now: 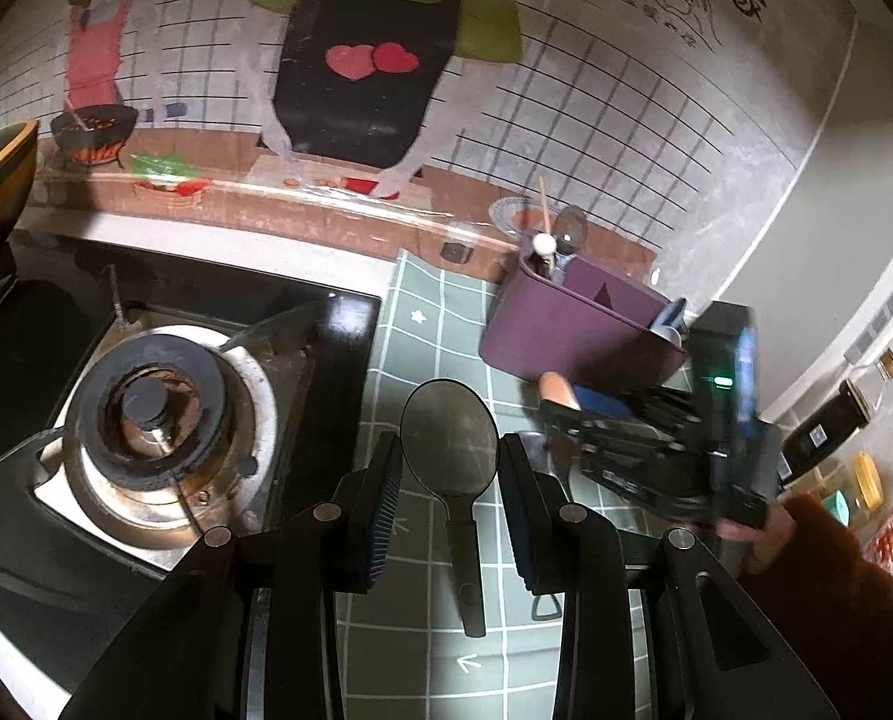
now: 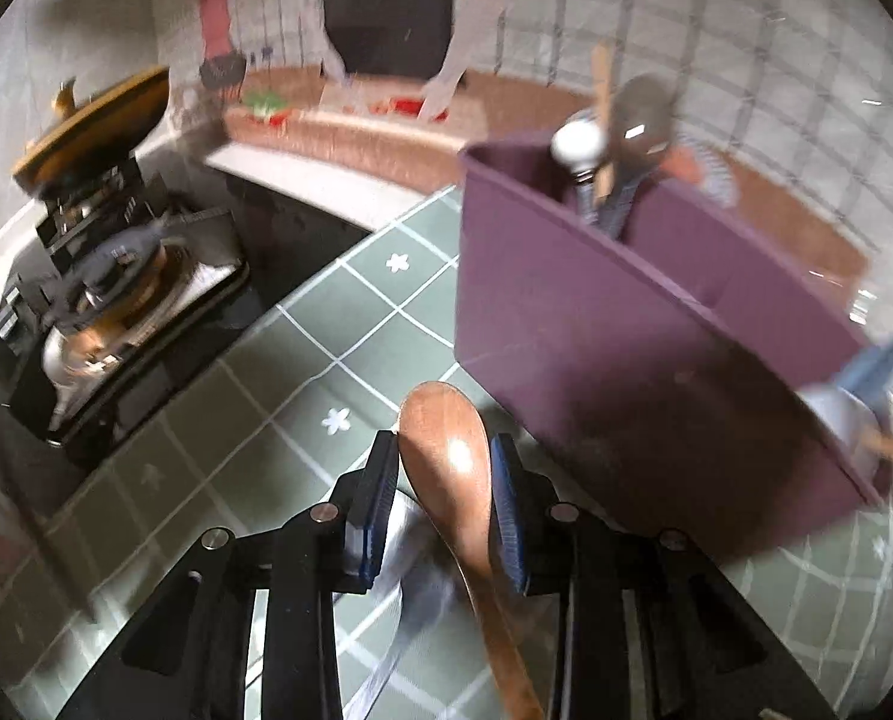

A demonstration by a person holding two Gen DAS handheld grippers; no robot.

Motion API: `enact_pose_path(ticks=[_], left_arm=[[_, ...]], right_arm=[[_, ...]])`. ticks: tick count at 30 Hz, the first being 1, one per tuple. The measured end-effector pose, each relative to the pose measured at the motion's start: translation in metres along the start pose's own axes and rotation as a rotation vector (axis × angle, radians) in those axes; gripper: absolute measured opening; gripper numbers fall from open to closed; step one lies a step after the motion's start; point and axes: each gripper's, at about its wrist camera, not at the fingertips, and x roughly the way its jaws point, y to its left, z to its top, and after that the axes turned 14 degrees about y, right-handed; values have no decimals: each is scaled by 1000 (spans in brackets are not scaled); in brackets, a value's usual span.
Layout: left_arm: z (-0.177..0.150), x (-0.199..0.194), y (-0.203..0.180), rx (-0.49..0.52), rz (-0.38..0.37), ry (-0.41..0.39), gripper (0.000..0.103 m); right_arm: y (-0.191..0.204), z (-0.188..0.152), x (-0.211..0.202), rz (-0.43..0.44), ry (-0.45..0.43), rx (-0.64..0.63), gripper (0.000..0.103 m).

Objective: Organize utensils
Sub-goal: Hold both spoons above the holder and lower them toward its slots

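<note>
A black rice paddle lies on the green checked mat, its bowl between the fingers of my open left gripper, which hovers over it. My right gripper is shut on a brown wooden spoon and holds it above the mat, just left of the purple utensil holder. The holder has a white-knobbed utensil, a wooden stick and a dark ladle in its far compartment. The right gripper also shows in the left wrist view, blurred, with the spoon tip.
A gas stove burner sits left of the mat. A pan with a yellow rim stands at the far left. Bottles and jars line the right wall. A metal utensil lies on the mat under the right gripper.
</note>
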Motion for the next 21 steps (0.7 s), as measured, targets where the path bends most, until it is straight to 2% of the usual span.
enact_pose_path(ticks=[9,13,15,19,21], left_arm=[[4,6,-21,77,-37,15,34],[18,-6,-36,121,-66,-14,34],[37,-21,-47,155,-93,-56,34],[87,-60,-75,237,-112,-207,34],[111,-69,-85,262,-126,-256,34]], right_arm=[[-3,-47,-73,-26,-116,183,28],[-8,-52,-107,-48,-178,265,28],[-12,-48,-135,-69,-242,293,28],[-18,-23,-201,-128,-434,351,28],[-22,-9,-224,-158,-518,373,28]])
